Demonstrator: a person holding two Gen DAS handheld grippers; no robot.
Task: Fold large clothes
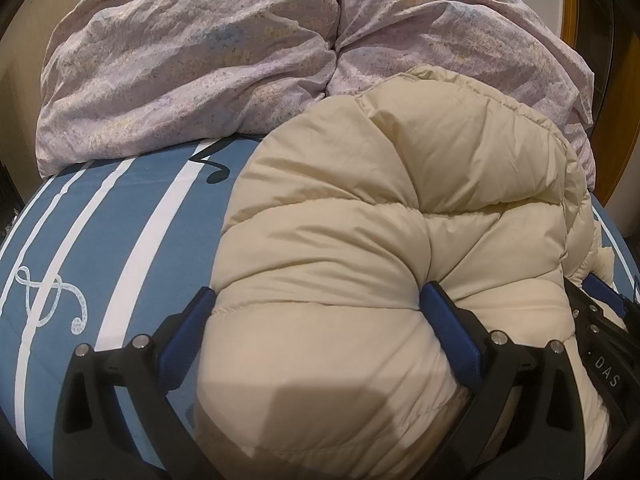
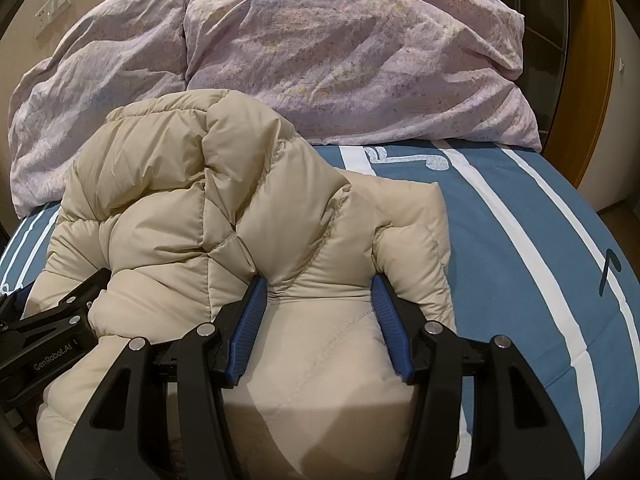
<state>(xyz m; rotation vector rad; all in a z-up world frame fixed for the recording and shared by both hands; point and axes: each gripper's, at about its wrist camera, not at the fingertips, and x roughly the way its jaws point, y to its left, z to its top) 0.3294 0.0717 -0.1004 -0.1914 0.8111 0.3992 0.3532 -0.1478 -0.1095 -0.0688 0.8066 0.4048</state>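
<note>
A cream puffer jacket (image 1: pixel 360 216) lies bunched on a blue bed sheet (image 1: pixel 120 240) with white stripes; it also shows in the right wrist view (image 2: pixel 192 200). My left gripper (image 1: pixel 316 300) has its blue-padded fingers wide apart with a thick roll of the jacket's near edge between them. My right gripper (image 2: pixel 318 288) straddles another padded fold of the jacket, fingers pressing into the fabric on both sides. Each gripper shows in the other's view: the right one at the edge of the left view (image 1: pixel 600 320), the left one in the right view (image 2: pixel 48 320).
Two crumpled lilac pillows (image 1: pixel 200 60) lie at the head of the bed, also in the right wrist view (image 2: pixel 340 60). A wooden door frame (image 2: pixel 580 80) stands at the right. A wall switch plate (image 2: pixel 54 8) is at upper left. The sheet (image 2: pixel 520 240) extends right of the jacket.
</note>
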